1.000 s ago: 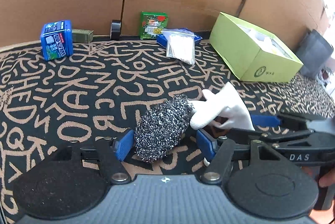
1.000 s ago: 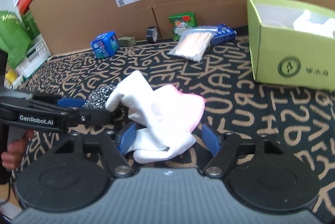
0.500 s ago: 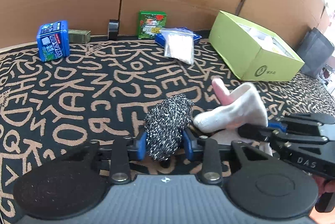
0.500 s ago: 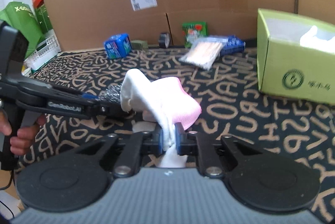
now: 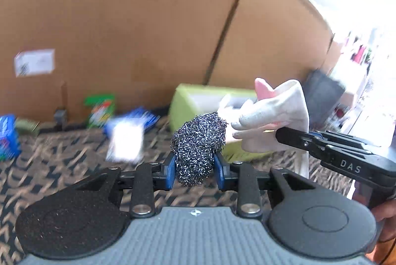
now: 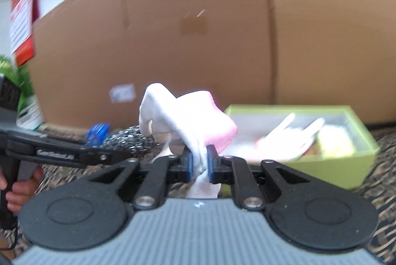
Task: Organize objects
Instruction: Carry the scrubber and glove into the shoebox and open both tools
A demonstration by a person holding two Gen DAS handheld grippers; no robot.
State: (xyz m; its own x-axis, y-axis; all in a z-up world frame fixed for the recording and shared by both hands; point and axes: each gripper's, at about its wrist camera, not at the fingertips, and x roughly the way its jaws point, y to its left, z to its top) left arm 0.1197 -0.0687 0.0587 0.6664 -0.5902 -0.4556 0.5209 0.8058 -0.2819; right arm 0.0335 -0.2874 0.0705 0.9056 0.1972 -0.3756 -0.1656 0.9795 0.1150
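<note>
Carrying both items | L gripper [image 5: 194, 172] clamped on scourer [image 5: 198, 147] | R gripper [image 6: 199, 163] pinched tight on sock [image 6: 188, 121] | next: prob drop both in green box [image 6: 356, 166], needs lining up over opening

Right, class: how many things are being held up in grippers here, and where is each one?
2. The steel wool scrubber is pinched in the left gripper, and the white and pink sock in the right gripper. Both hang above the patterned cloth, near the green box.
</note>
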